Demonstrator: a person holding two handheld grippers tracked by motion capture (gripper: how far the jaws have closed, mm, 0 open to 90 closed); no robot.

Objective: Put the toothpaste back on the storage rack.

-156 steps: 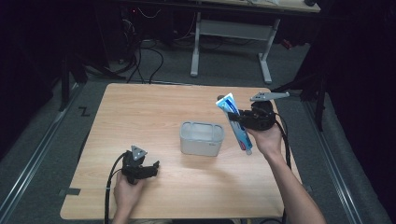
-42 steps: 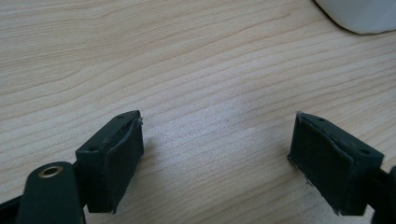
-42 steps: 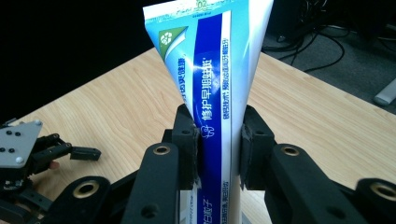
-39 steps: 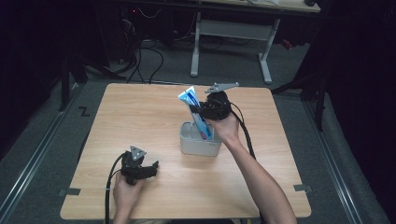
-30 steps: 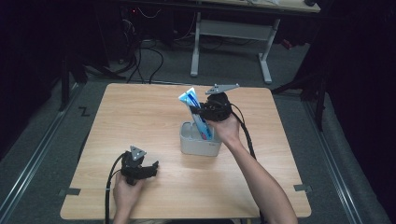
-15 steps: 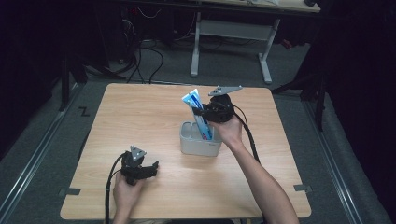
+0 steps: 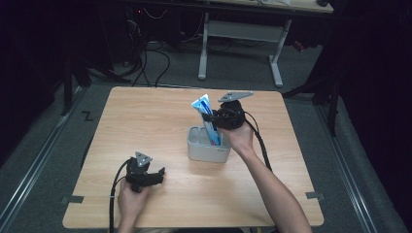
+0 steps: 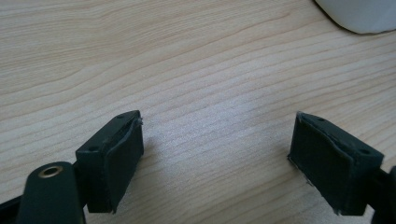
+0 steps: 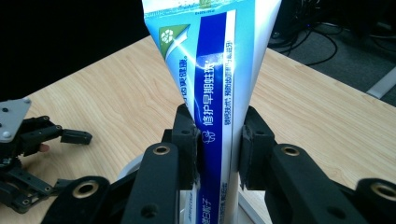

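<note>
A blue and white toothpaste tube stands nearly upright with its lower end inside a small grey bin at the middle of the wooden table. My right gripper is shut on the tube, its pads pressing the tube's two sides just above the bin. My left gripper rests on the table near the front left, apart from the bin. Its jaws stand wide open over bare wood, as the left gripper view shows, with nothing between them.
The bin's rounded corner lies beyond the left gripper. My left gripper also appears at the left edge of the right gripper view. A desk frame and cables stand on the floor behind the table.
The right gripper has lowered the tube slightly into the bin and shifted a little to the right. The left gripper has stayed where it was.
</note>
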